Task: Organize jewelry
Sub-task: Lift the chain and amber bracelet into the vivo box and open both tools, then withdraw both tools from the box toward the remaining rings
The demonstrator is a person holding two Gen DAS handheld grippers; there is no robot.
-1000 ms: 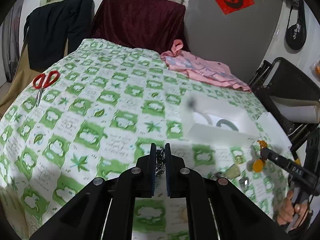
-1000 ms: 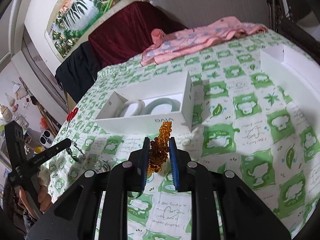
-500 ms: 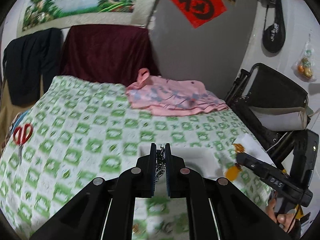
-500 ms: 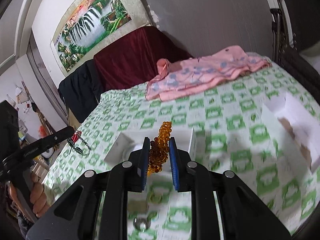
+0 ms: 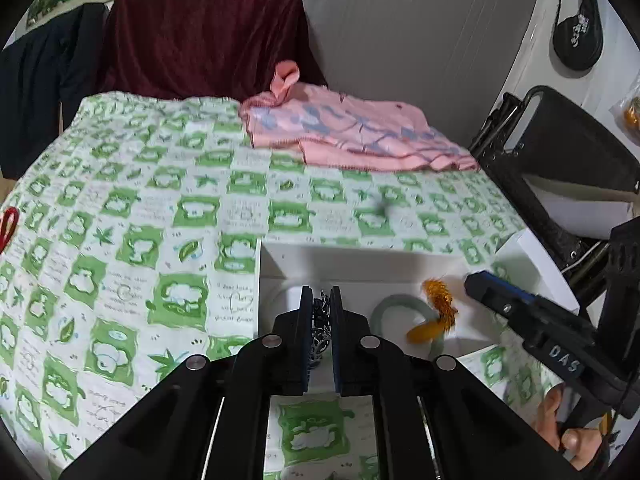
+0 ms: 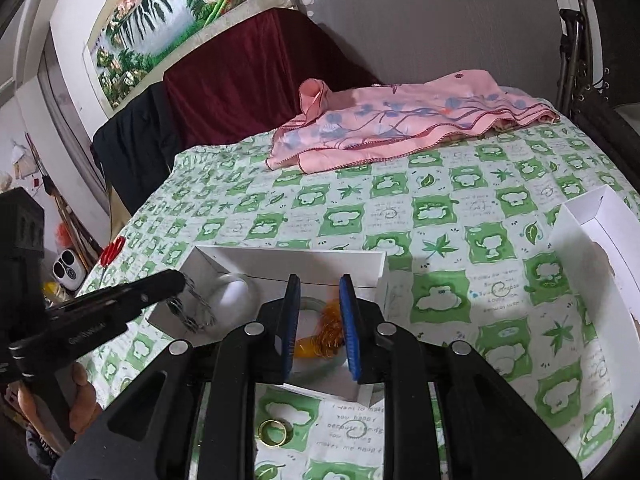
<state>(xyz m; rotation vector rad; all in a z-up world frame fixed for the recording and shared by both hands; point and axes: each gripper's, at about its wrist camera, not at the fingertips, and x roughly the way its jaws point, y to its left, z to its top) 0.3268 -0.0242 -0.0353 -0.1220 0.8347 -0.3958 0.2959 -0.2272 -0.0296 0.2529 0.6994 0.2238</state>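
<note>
A white open box [image 5: 344, 256] [image 6: 288, 258] sits on the green-checked cloth. My left gripper [image 5: 321, 300] is shut on a silver chain [image 5: 319, 330] and holds it over the box's left part. My right gripper [image 6: 320, 284] is open above the box. An amber bead bracelet [image 6: 330, 328] [image 5: 438, 312] is falling or lying loose in the box, on a pale green bangle [image 5: 394, 308]. A white bangle [image 6: 236, 292] lies in the box's left part. A gold ring [image 6: 275, 432] lies on the cloth in front of the box.
A pink garment [image 5: 352, 132] lies at the far side of the table. Red scissors [image 6: 112, 250] lie at the left edge. A white box lid [image 6: 592, 236] stands at the right. A black chair [image 5: 568, 148] is beside the table.
Both grippers came down over the white box. My right gripper opened and let go of the amber bracelet, which dropped into the box. My left gripper stays shut on the chain.
</note>
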